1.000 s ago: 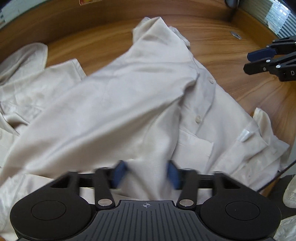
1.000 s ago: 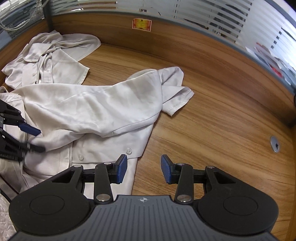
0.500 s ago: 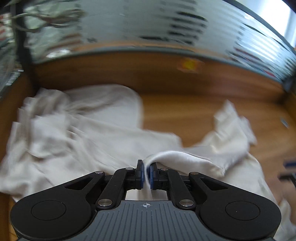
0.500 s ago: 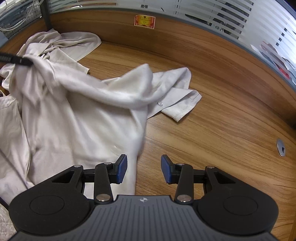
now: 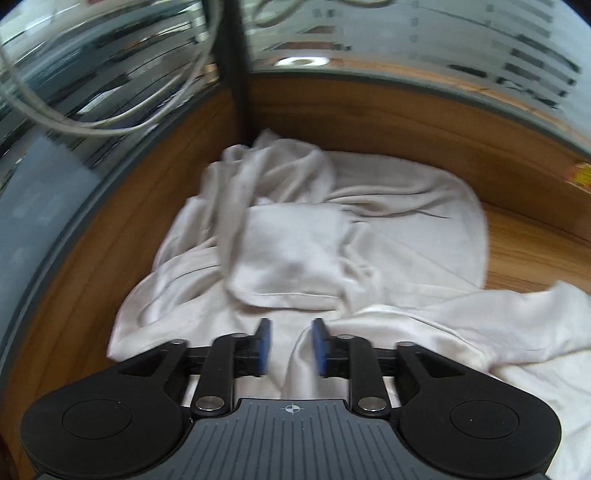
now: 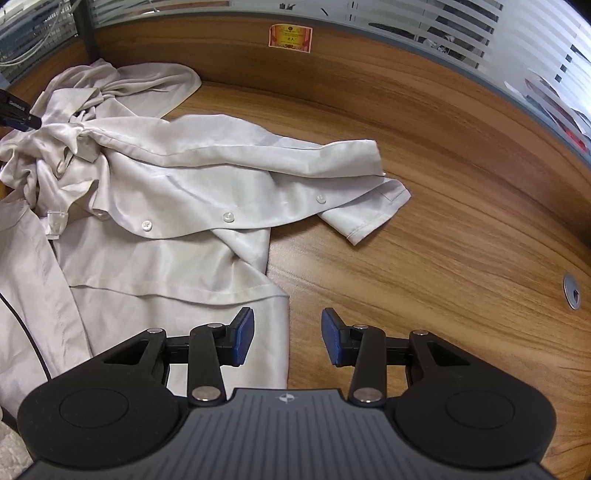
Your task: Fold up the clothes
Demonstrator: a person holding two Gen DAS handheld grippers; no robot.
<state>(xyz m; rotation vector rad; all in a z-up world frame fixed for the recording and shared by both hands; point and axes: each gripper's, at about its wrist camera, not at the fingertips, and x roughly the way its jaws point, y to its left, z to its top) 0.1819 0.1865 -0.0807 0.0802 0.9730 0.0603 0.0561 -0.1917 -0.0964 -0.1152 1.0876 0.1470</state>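
A cream button-up shirt (image 6: 192, 192) lies spread and rumpled on the wooden table (image 6: 443, 221), one sleeve reaching right. A second cream shirt (image 6: 140, 79) is crumpled in the back left corner, seen close in the left wrist view (image 5: 295, 240). My left gripper (image 5: 290, 345) hovers over that pile; its jaws are opening, and a slack fold of the first shirt (image 5: 461, 332) lies between them with the pads off it. Its fingertips (image 6: 14, 114) show at the far left of the right wrist view. My right gripper (image 6: 287, 338) stands open over the shirt's hem edge, holding nothing.
A wooden back wall with a red and gold sticker (image 6: 290, 36) curves around the table, with striped glass above. A dark post (image 5: 236, 66) and loose cables (image 5: 110, 110) stand at the back left corner. A metal grommet (image 6: 571, 292) sits at the right.
The left gripper closed on a shirt fold, carried it to the back left over the other shirt, and has now parted its jaws. The shirt has settled. The right gripper barely moved.
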